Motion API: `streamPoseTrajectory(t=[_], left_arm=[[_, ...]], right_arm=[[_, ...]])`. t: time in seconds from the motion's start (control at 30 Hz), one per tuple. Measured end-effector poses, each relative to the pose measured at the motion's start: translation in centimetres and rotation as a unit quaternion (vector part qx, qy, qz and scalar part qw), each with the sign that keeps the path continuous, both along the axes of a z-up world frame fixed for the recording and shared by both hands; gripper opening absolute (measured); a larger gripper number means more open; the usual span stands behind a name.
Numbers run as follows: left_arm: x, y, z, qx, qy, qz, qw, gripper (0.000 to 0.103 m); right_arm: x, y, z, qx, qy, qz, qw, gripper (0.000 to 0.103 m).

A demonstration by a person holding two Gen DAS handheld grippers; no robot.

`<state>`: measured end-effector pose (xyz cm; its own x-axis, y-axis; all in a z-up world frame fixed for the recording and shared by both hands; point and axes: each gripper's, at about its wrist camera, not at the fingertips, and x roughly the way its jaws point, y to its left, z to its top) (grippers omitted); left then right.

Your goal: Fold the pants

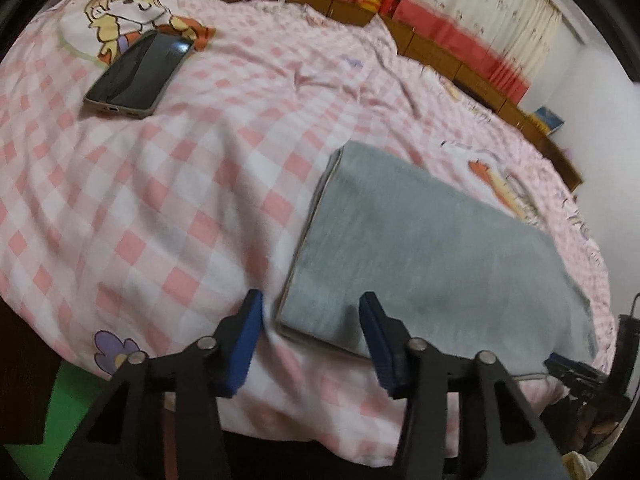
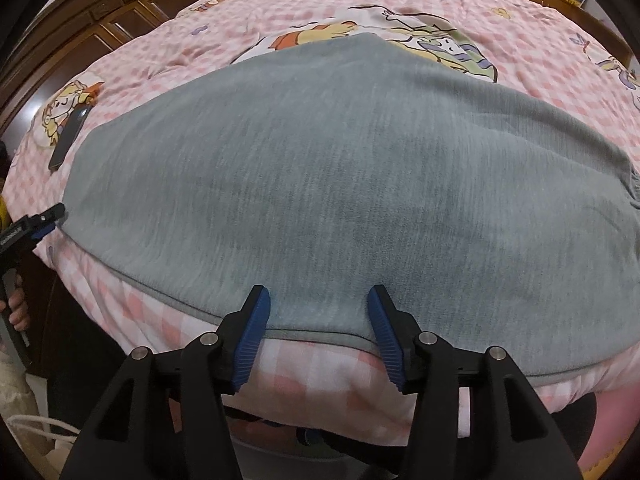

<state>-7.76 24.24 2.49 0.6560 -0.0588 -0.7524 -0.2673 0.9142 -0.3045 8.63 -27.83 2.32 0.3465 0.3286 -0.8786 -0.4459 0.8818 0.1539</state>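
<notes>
The grey pants (image 1: 432,256) lie folded flat on the pink checked bed. They fill the middle of the right wrist view (image 2: 340,168). My left gripper (image 1: 310,316) is open, its blue pads either side of the pants' near left corner, just above the bed. My right gripper (image 2: 318,308) is open over the pants' near hem, holding nothing. The left gripper also shows at the left edge of the right wrist view (image 2: 48,220), and the right gripper at the right edge of the left wrist view (image 1: 576,372).
A dark phone (image 1: 138,74) lies on the bedspread (image 1: 160,200) far left of the pants; it also shows in the right wrist view (image 2: 68,136). Wooden cabinets (image 2: 100,20) stand behind the bed. Curtains (image 1: 480,12) and a wooden ledge (image 1: 460,60) run along the far side.
</notes>
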Motion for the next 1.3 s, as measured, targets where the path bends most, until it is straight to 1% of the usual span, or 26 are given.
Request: streamPoseTrajectory(t=[0.1,0.2,0.33,0.43,0.53,0.6,0.67,0.7,0.73,0.8,0.87,0.93,1.0,1.03,1.1,1.13,1.17,1.2,1.23,1.27,1.3], left_arm=[[-0.3,-0.1,1.5,0.0,-0.03,-0.006,0.9995,0.049],[0.7,-0.2,2.4,0.005,-0.035,-0.028,0.999,0.049],[2.7,-0.6,2.0,0.026,-0.016,-0.053,0.9981,0.051],[3.9,-0.4,0.7,0.026,0.005,-0.058,0.9979,0.051],[4.3,0.0,-0.5,0.013,0.015,-0.051,0.9985,0.052],[4.0,0.3,-0.9,-0.007,0.012,-0.046,0.9989,0.052],[3.8,0.2,-1.0,-0.02,0.009,-0.051,0.9984,0.052],[3.6,-0.1,-0.9,-0.022,0.006,-0.055,0.9982,0.051],[3.3,-0.4,-0.7,-0.025,0.0,-0.062,0.9978,0.046],[2.6,-1.4,0.1,-0.022,-0.019,-0.084,0.9961,0.045],[2.3,-2.1,0.5,-0.01,-0.029,-0.091,0.9954,0.045],[2.3,-2.4,0.4,-0.002,-0.028,-0.085,0.996,0.045],[2.7,-1.8,-0.4,-0.007,-0.015,-0.063,0.9979,0.045],[2.9,-1.4,-0.9,-0.017,-0.01,-0.05,0.9986,0.045],[2.9,-0.5,-1.6,-0.052,-0.017,-0.03,0.998,0.045],[2.9,-0.3,-1.7,-0.061,-0.02,-0.022,0.9977,0.047],[3.0,-0.1,-1.9,-0.074,-0.025,-0.012,0.9969,0.048],[3.1,-0.1,-2.0,-0.081,-0.028,-0.008,0.9963,0.053],[3.2,-0.2,-2.0,-0.084,-0.03,-0.006,0.996,0.055],[3.4,-0.5,-2.0,-0.078,-0.031,-0.005,0.9965,0.055],[3.5,-0.9,-1.9,-0.059,-0.029,-0.002,0.9979,0.05]], right_arm=[[-0.1,-0.2,0.0,0.0,-0.001,0.0,1.0,0.053],[-0.2,-0.2,0.0,0.0,-0.001,0.0,1.0,0.053],[-0.2,-0.2,0.0,0.0,-0.001,0.0,1.0,0.053],[-0.2,-0.2,0.0,0.001,-0.001,0.0,1.0,0.053],[-0.2,-0.1,0.0,0.002,-0.001,0.0,1.0,0.053],[-0.2,-0.2,0.1,0.003,-0.001,0.001,1.0,0.053],[-0.2,-0.2,0.1,0.003,-0.002,0.001,1.0,0.053],[-0.3,-0.2,0.1,0.004,-0.003,0.001,1.0,0.053],[-0.3,-0.2,0.1,0.004,-0.003,0.001,1.0,0.053],[-0.3,-0.1,0.1,0.003,-0.004,0.001,1.0,0.053],[-0.2,-0.1,0.0,0.003,-0.004,0.001,1.0,0.053],[-0.2,-0.1,0.0,0.004,-0.003,0.001,1.0,0.053],[-0.3,-0.1,0.0,0.004,-0.004,0.001,1.0,0.053],[-0.3,-0.1,0.0,0.003,-0.004,0.001,1.0,0.053],[-0.3,-0.1,0.1,0.004,-0.004,0.001,1.0,0.053],[-0.2,-0.1,0.1,0.004,-0.003,0.001,1.0,0.054],[-0.3,-0.1,0.0,0.004,-0.003,0.001,1.0,0.054],[-0.3,-0.1,0.0,0.004,-0.003,0.001,1.0,0.054],[-0.3,-0.1,0.1,0.004,-0.004,0.001,1.0,0.054],[-0.3,-0.1,0.0,0.005,-0.004,0.001,1.0,0.054],[-0.3,-0.1,0.1,0.007,-0.004,0.001,1.0,0.054]])
